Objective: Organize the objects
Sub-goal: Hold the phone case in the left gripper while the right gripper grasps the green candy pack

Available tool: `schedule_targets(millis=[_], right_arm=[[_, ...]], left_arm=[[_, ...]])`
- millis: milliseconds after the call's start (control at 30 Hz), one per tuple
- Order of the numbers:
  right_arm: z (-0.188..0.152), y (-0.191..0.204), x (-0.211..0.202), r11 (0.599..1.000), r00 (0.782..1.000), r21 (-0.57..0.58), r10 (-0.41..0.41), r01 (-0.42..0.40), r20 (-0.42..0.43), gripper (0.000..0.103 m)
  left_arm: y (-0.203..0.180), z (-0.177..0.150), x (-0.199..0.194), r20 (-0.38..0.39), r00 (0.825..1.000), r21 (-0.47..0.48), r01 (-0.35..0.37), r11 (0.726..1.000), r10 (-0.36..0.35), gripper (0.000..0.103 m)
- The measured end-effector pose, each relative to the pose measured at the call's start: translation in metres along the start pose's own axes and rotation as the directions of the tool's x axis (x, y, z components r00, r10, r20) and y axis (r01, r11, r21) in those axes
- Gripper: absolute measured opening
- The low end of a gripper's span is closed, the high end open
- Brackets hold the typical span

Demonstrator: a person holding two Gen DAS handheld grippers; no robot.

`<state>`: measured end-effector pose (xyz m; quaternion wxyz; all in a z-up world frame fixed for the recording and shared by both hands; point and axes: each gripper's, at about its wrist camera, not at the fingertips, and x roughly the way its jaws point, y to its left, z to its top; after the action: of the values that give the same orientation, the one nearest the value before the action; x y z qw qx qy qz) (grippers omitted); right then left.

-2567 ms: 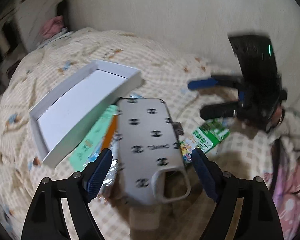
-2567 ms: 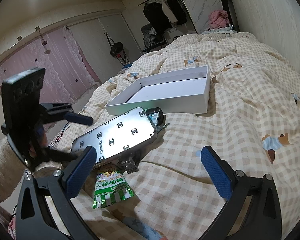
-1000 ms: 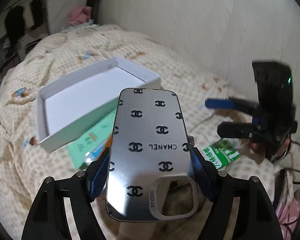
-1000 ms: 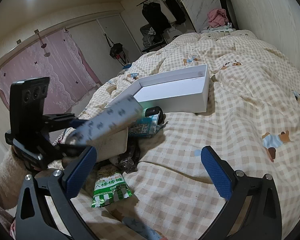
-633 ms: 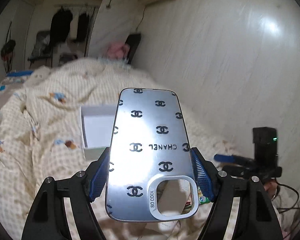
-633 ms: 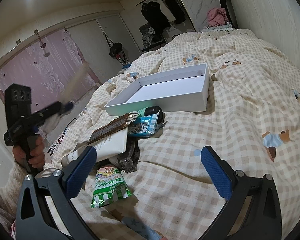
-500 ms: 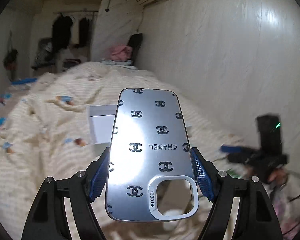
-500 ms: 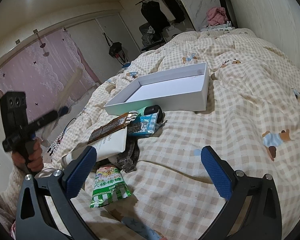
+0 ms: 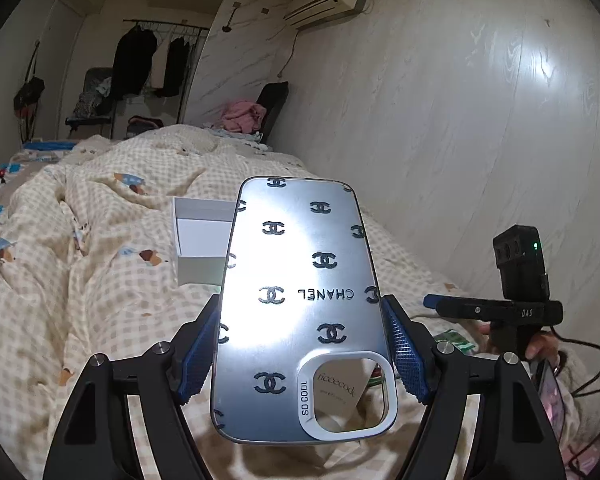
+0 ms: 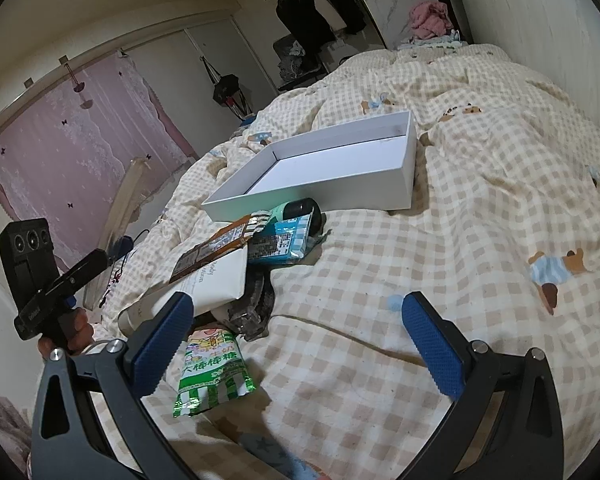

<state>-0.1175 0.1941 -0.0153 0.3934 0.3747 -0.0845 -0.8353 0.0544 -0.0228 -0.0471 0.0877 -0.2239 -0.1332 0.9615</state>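
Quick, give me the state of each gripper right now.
Left gripper: shut on the silver phone case, held up off the bed.
Right gripper: jaws open, holding nothing.

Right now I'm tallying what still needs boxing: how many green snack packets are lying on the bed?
1 visible: the green snack packet lies on the quilt by the right gripper's left finger, below the pile. Others may hide under the pile.

Black claw (image 9: 300, 348) arms, blue ribbed pads (image 9: 403, 354) (silver screws).

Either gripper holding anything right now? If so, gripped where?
Left gripper holds the phone case, jaws pinching its long side edges near the camera-cutout end. Right gripper is open, empty.
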Motion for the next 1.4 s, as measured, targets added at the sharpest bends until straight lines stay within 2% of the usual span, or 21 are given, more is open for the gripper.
schedule_targets(millis=[100, 200, 233, 267, 333, 400, 467, 533, 633, 733, 833, 967, 1033, 1100, 1133, 1167, 1233, 1400], right_arm=[[0.006, 0.001, -0.003, 0.999, 0.999, -0.010, 0.035, -0.035, -0.014, 0.103], [0.019, 0.007, -0.006, 0.985, 0.984, -0.057, 0.158, -0.163, -0.081, 0.103], [0.023, 0.010, -0.006, 0.977, 0.976, -0.082, 0.187, -0.196, -0.109, 0.100], [0.027, 0.015, -0.003, 0.970, 0.966, -0.107, 0.199, -0.218, -0.165, 0.093], [0.031, 0.024, 0.006, 0.960, 0.940, -0.152, 0.186, -0.236, -0.285, 0.077], [0.035, 0.033, 0.020, 0.954, 0.903, -0.154, 0.181, -0.258, -0.390, 0.073], [0.037, 0.041, 0.034, 0.954, 0.868, -0.141, 0.173, -0.265, -0.465, 0.065], [0.039, 0.050, 0.047, 0.952, 0.839, -0.148, 0.156, -0.269, -0.522, 0.064], [0.041, 0.059, 0.069, 0.954, 0.798, -0.180, 0.089, -0.240, -0.596, 0.063], [0.037, 0.060, 0.082, 0.956, 0.743, -0.166, 0.073, -0.243, -0.665, 0.060], [0.034, 0.061, 0.089, 0.961, 0.711, -0.152, 0.060, -0.231, -0.701, 0.059], [0.032, 0.060, 0.102, 0.964, 0.695, -0.167, 0.024, -0.206, -0.719, 0.059], [0.029, 0.059, 0.114, 0.967, 0.680, -0.168, 0.008, -0.192, -0.733, 0.058], [0.024, 0.059, 0.123, 0.966, 0.666, -0.178, -0.009, -0.187, -0.746, 0.048], [0.023, 0.058, 0.126, 0.968, 0.661, -0.167, 0.000, -0.189, -0.751, 0.036], [0.022, 0.057, 0.127, 0.970, 0.657, -0.159, 0.001, -0.184, -0.753, 0.032], [0.024, 0.055, 0.124, 0.969, 0.664, -0.170, -0.009, -0.179, -0.748, 0.027], [0.026, 0.044, 0.098, 0.971, 0.676, -0.160, 0.004, -0.180, -0.737, 0.024]], left_arm=[[-0.006, 0.000, -0.003, 0.006, 1.000, 0.018, -0.013, 1.000, 0.013, 0.075], [-0.012, -0.002, 0.001, 0.002, 1.000, 0.015, -0.024, 1.000, 0.024, 0.075], [-0.013, -0.002, 0.003, -0.002, 1.000, 0.012, -0.026, 1.000, 0.026, 0.075], [-0.015, -0.001, 0.005, -0.006, 1.000, 0.009, -0.026, 1.000, 0.026, 0.075], [-0.017, 0.000, 0.008, -0.010, 1.000, 0.006, -0.024, 1.000, 0.024, 0.075], [-0.019, 0.001, 0.008, -0.009, 1.000, 0.006, -0.024, 1.000, 0.024, 0.075], [-0.020, 0.003, 0.009, -0.009, 1.000, 0.005, -0.025, 1.000, 0.025, 0.075], [-0.020, 0.004, 0.009, -0.011, 1.000, 0.003, -0.023, 1.000, 0.023, 0.075], [-0.019, 0.006, 0.009, -0.011, 1.000, -0.003, -0.022, 1.000, 0.022, 0.076], [-0.018, 0.006, 0.010, -0.013, 1.000, -0.006, -0.023, 1.000, 0.023, 0.076], [-0.017, 0.006, 0.010, -0.014, 1.000, -0.007, -0.022, 1.000, 0.022, 0.076], [-0.018, 0.006, 0.010, -0.015, 1.000, -0.007, -0.023, 1.000, 0.023, 0.076], [-0.017, 0.006, 0.010, -0.014, 1.000, -0.007, -0.023, 1.000, 0.023, 0.075], [-0.016, 0.007, 0.011, -0.014, 1.000, -0.009, -0.023, 1.000, 0.023, 0.075], [-0.016, 0.007, 0.011, -0.014, 1.000, -0.009, -0.023, 1.000, 0.023, 0.076], [-0.015, 0.007, 0.011, -0.014, 1.000, -0.011, -0.023, 1.000, 0.022, 0.076], [-0.014, 0.007, 0.012, -0.014, 1.000, -0.013, -0.021, 1.000, 0.021, 0.075], [-0.011, 0.007, 0.012, -0.015, 1.000, -0.012, -0.018, 1.000, 0.018, 0.075]])
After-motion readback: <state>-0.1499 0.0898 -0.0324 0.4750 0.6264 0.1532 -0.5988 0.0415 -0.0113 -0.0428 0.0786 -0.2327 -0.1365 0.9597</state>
